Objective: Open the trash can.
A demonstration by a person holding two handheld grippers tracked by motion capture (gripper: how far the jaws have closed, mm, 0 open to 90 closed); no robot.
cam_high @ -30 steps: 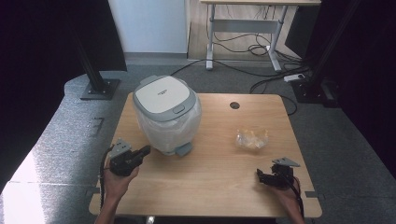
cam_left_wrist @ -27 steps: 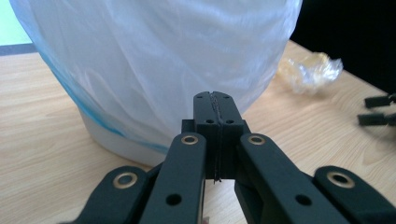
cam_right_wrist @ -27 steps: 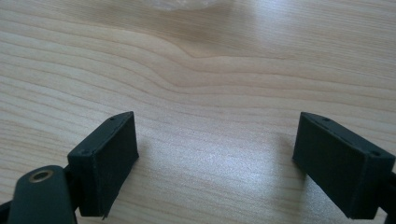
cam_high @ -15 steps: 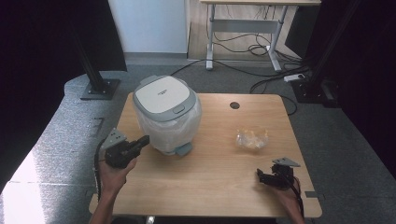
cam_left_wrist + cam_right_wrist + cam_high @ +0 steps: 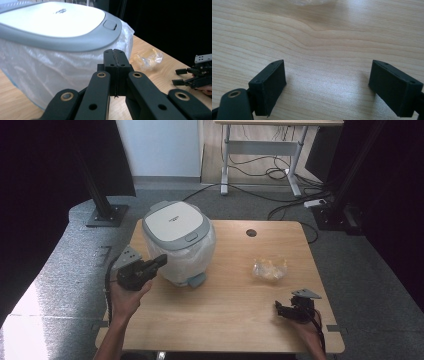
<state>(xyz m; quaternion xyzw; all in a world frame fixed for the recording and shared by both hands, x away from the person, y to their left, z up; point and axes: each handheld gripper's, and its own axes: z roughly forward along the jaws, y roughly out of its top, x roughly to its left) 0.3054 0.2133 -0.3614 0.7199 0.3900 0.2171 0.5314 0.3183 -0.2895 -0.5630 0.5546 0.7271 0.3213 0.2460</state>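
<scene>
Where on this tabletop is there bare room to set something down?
Bare wood runs along the table's near edge between the left gripper and right gripper, and between bin and crumpled wrapper. It is crowded around the bin.

Pretty sure this is a lab or recording studio setup, not anybody's home. The wooden counter [image 5: 220, 320] sits on grey carpet [image 5: 65, 285] with black curtains [image 5: 45, 165] hung round it, and black stand legs on metal base plates [image 5: 106, 215] stand at the corners. Behind it there's a height-adjustable desk frame [image 5: 260, 150] with loose cables [image 5: 280, 172] and a power strip [image 5: 315, 202] trailing across the floor.
</scene>
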